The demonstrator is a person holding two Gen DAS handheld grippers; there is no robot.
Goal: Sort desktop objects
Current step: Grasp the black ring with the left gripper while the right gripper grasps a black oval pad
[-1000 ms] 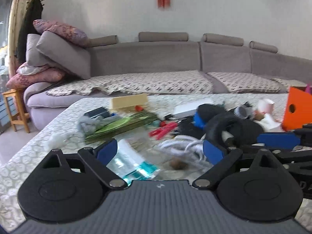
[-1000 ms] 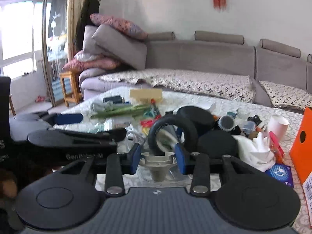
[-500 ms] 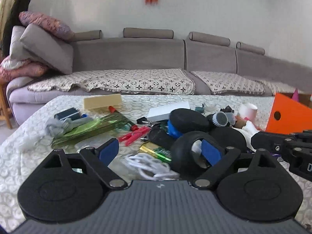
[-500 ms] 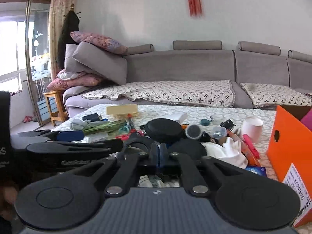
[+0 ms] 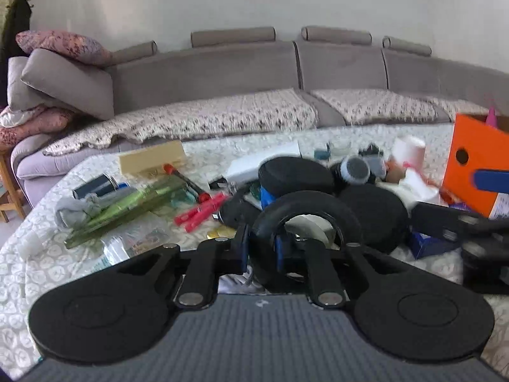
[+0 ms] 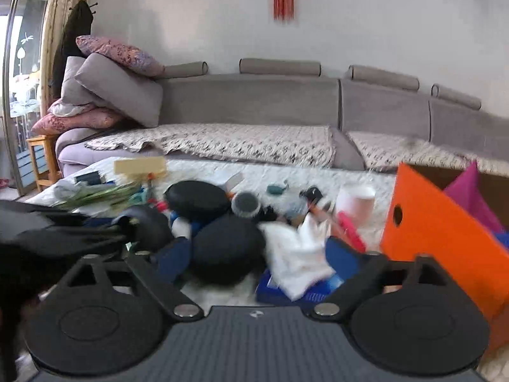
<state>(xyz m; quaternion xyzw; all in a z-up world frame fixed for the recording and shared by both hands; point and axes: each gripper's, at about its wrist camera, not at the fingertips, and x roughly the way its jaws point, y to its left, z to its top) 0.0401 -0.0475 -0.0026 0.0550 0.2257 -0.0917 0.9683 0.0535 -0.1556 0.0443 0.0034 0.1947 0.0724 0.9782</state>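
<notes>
My left gripper (image 5: 261, 251) is shut on the rim of a black ring-shaped object (image 5: 305, 213), which stands upright between the blue pads among the clutter on the table. My right gripper (image 6: 257, 254) is open, its blue pads wide apart over a black round pouch (image 6: 227, 248) and a white cloth (image 6: 299, 254). The right gripper also shows at the right edge of the left wrist view (image 5: 461, 222). An orange box (image 6: 445, 238) stands at the right with a pink item inside.
The table with a patterned cloth (image 5: 31, 254) holds a green packet (image 5: 127, 207), red pens (image 5: 200, 213), a cream box (image 5: 152, 159), a white cup (image 6: 356, 200), a blue packet (image 6: 318, 289). A grey sofa (image 6: 254, 108) runs behind the table.
My left gripper has closed on the black ring. My right gripper has let go of it, opened wide and moved right toward the black pouch and white cloth.
</notes>
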